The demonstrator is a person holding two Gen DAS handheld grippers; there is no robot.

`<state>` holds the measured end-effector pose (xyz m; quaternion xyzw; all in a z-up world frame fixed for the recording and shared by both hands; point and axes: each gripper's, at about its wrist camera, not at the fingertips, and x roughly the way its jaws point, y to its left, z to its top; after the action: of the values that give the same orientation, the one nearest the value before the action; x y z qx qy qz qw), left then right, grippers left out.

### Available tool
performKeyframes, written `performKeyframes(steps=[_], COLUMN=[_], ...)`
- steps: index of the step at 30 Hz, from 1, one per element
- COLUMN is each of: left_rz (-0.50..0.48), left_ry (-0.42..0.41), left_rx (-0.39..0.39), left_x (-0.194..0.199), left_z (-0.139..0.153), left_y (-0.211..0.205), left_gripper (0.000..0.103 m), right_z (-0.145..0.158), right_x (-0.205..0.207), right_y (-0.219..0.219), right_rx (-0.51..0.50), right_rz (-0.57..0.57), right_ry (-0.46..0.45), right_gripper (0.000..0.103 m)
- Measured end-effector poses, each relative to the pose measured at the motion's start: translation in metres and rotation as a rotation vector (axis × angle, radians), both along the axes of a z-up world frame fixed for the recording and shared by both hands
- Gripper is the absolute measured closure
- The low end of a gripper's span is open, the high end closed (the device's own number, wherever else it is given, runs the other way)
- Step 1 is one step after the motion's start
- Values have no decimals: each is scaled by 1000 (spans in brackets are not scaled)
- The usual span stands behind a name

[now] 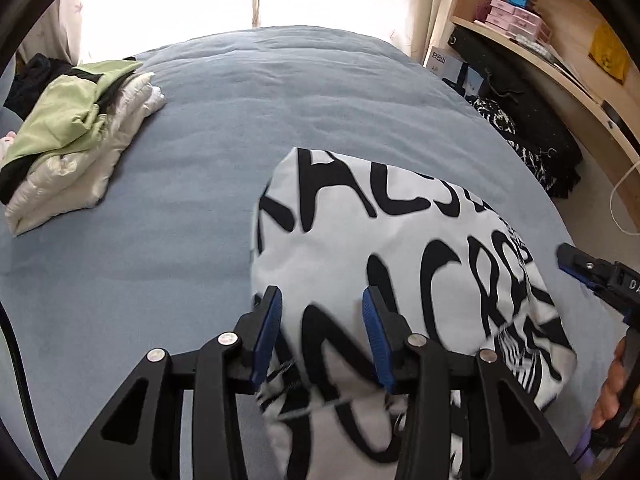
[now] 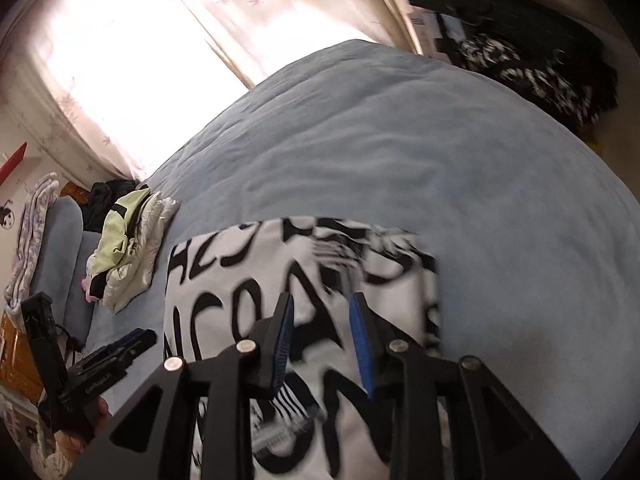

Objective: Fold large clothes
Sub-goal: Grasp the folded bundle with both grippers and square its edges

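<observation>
A white garment with large black lettering [image 1: 400, 264] lies folded into a compact shape on the blue bed [image 1: 200, 208]; it also shows in the right wrist view [image 2: 280, 272]. My left gripper [image 1: 322, 304] is open, its blue pads over the garment's near left part. My right gripper [image 2: 322, 308] is open over the garment's near middle. The right gripper's tip shows at the right edge of the left wrist view [image 1: 592, 272]. The left gripper shows at the lower left of the right wrist view [image 2: 120, 348]. Neither holds cloth.
A stack of folded clothes, light green on white [image 1: 76, 140], sits at the bed's far left [image 2: 128, 248]. A wooden shelf with pink boxes [image 1: 516, 16] and dark patterned fabric [image 1: 520, 140] stand to the right. A curtained window [image 2: 132, 56] is behind the bed.
</observation>
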<state>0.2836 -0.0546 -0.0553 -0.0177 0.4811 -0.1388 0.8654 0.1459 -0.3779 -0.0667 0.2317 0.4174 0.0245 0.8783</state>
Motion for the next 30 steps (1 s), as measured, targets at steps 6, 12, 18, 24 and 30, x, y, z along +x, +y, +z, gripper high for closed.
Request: performKeyframes(steps=[6,12,18,24,30], left_rz=[29,92,106,102,107], left_ry=[-50,-37,-13,-29,-43], left_rx=[17,28,28,47,59], left_x=[23,43,54,51,41], left_z=[-17,-42,-62,-65,-55], left_y=[-20,-11,-5,-8,-9], left_gripper=[63,28,18,16,16], right_z=[-28,-69,-81,-85,-82], right_x=[50,67,66,61,63], right_y=[30,22,23,23,22], right_rx=[-39,-84,-123,-124,-128], right_rz=[47,13,0,-8,-6], right_ry=[51,119,80,42,54], right_gripper=[74,74,74,74,74])
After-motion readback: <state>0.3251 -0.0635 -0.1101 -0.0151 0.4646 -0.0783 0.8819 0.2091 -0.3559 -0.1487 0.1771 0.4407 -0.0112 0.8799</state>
